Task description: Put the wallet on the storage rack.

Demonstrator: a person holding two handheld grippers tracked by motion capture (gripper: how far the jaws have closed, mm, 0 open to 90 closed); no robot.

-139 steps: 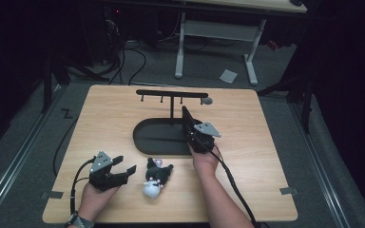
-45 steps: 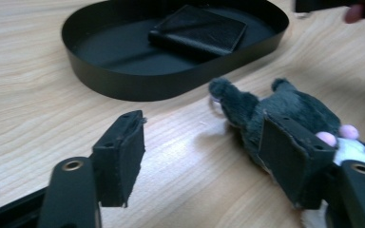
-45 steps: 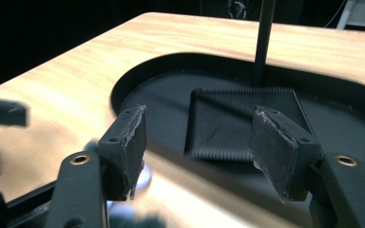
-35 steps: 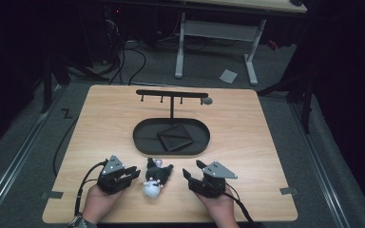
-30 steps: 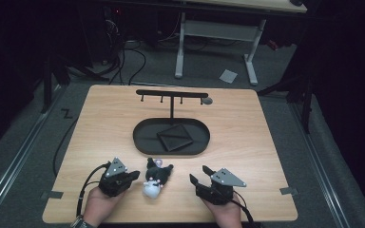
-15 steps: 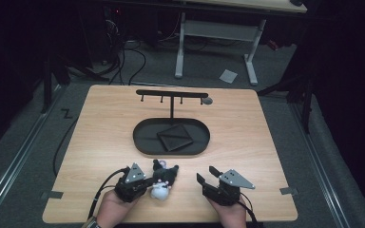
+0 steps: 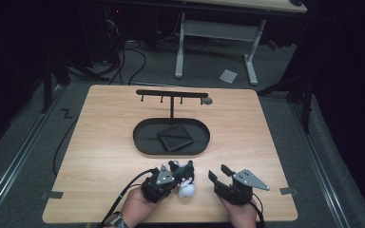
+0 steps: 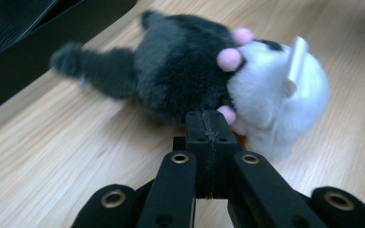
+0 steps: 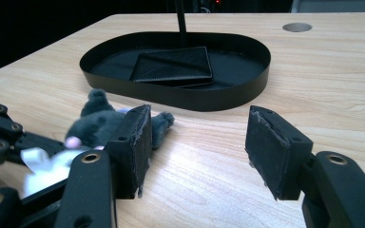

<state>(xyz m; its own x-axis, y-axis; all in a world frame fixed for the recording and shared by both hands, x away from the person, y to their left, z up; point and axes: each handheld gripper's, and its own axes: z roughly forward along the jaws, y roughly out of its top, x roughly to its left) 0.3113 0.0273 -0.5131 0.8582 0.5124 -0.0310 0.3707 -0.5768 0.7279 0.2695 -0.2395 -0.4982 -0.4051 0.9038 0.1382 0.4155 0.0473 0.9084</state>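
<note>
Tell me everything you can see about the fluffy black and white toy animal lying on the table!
The fluffy black and white plush toy lies on its side on the light wooden table, just in front of the black oval tray. Its body is dark and furry, its head white and round, with small pink bits and a white tag. The left gripper, jaws closed together, has its tip right at the toy where dark body meets white head; whether it pinches any fur cannot be told.

Left tongs (image 7: 175,175) touching plush toy (image 7: 185,183); right tongs (image 7: 220,173) apart.
</note>
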